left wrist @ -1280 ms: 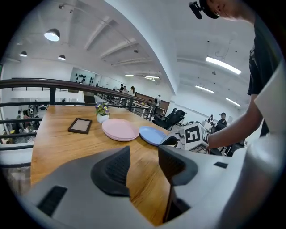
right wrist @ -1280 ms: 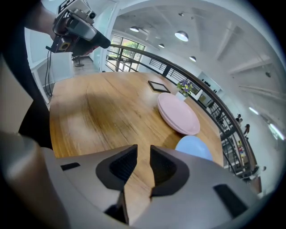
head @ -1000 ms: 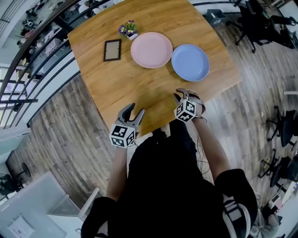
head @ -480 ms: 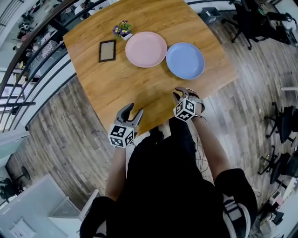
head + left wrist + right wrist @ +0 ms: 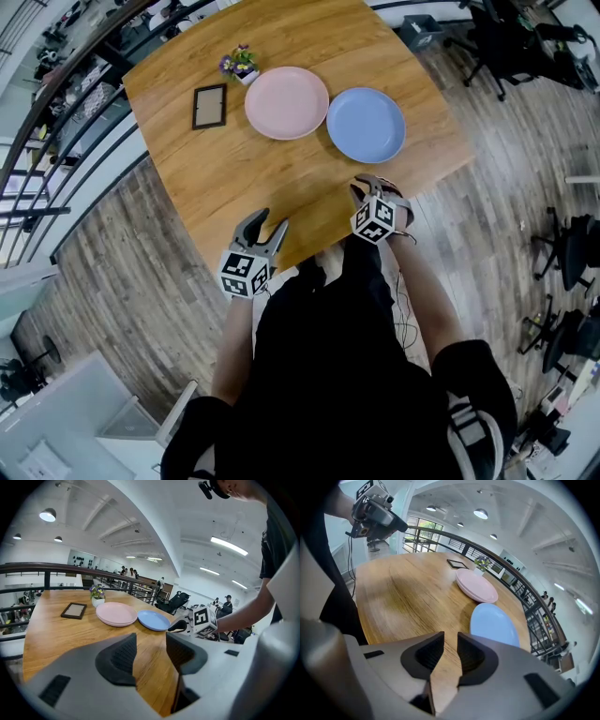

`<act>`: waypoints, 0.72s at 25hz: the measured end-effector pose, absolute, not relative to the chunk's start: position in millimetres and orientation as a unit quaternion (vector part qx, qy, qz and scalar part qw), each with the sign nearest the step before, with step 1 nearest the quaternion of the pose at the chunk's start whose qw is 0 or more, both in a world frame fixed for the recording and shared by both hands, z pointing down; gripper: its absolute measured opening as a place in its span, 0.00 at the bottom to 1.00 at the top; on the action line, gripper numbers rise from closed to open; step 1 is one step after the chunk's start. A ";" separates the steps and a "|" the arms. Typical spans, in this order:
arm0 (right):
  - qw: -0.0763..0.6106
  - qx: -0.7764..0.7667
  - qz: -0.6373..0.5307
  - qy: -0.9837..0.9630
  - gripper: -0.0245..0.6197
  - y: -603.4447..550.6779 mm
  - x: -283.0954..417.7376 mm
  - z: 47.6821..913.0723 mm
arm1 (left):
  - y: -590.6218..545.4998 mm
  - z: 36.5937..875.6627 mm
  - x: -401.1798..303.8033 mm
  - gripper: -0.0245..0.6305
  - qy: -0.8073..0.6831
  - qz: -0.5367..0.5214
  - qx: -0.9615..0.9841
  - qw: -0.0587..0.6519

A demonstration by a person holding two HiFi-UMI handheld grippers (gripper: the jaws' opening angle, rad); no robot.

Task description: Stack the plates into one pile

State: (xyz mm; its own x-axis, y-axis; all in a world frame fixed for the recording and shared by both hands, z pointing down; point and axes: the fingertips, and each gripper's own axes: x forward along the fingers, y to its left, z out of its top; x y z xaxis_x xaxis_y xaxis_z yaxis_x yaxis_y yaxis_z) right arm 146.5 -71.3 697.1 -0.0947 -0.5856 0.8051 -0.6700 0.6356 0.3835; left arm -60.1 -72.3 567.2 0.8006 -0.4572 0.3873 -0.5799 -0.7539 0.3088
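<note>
While both grippers hover above the near edge of the wooden table [image 5: 253,178], the two plates lie unstacked on its far half. The pink plate [image 5: 287,102] sits flat near the middle of the far side. The blue plate [image 5: 366,125] lies flat just to its right, rim beside rim; whether the rims touch cannot be told. A small picture frame [image 5: 209,106] lies flat to the left of the pink plate, apart from it. A flower pot [image 5: 238,66] with purple blooms stands upright just behind the pink plate's left rim.

The left gripper [image 5: 270,225] is held over the table's near-left edge, well apart from both plates. Its jaws stand released with a clear gap, and only bare wood shows between them. The right gripper [image 5: 366,190] is held over the near edge, nearer the blue plate but not touching it. Its jaws stand slightly apart, a narrow gap showing only table surface, so nothing is grasped.

The person [image 5: 337,375], in a dark top, stands at the near edge. A dark railing [image 5: 70,566] runs behind the table's far side.
</note>
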 end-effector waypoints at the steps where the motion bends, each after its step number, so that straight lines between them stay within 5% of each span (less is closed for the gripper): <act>1: 0.521 0.425 0.041 -0.739 0.19 -70.5 148.8 696.9 | -71.6 566.6 -58.1 0.36 -0.282 0.145 0.924 0.212; 18: 0.528 0.400 0.039 -0.748 0.19 -75.8 195.7 700.2 | -69.7 564.1 -7.0 0.36 -0.303 0.145 0.914 0.225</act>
